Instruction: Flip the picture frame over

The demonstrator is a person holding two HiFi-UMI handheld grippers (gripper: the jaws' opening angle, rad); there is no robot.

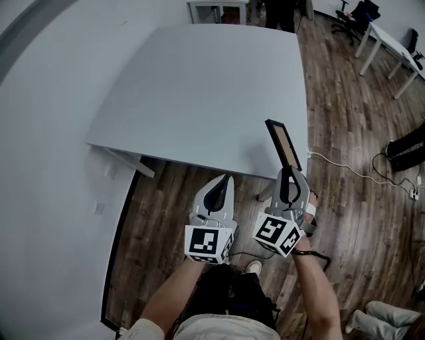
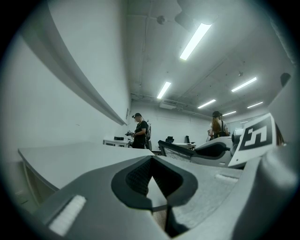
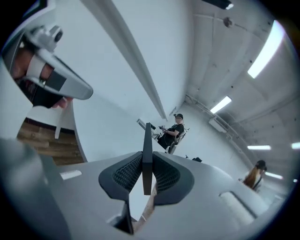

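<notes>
The picture frame (image 1: 283,143), thin and dark-edged with a brown face, is held up on edge above the front right corner of the grey table (image 1: 199,86). My right gripper (image 1: 288,174) is shut on its near end. In the right gripper view the frame (image 3: 147,150) appears as a narrow dark strip pinched between the two ribbed pads (image 3: 125,173). My left gripper (image 1: 224,179) is shut with nothing in it, hanging just off the table's front edge to the left of the right one. From the left gripper view, the frame (image 2: 180,151) and right gripper (image 2: 220,150) lie to the right.
A white wall (image 1: 46,133) runs along the left. Wood floor (image 1: 345,133) lies to the right, with a cable (image 1: 339,166) across it. More desks and office chairs (image 1: 355,16) stand at the far right. People (image 2: 139,131) stand in the background.
</notes>
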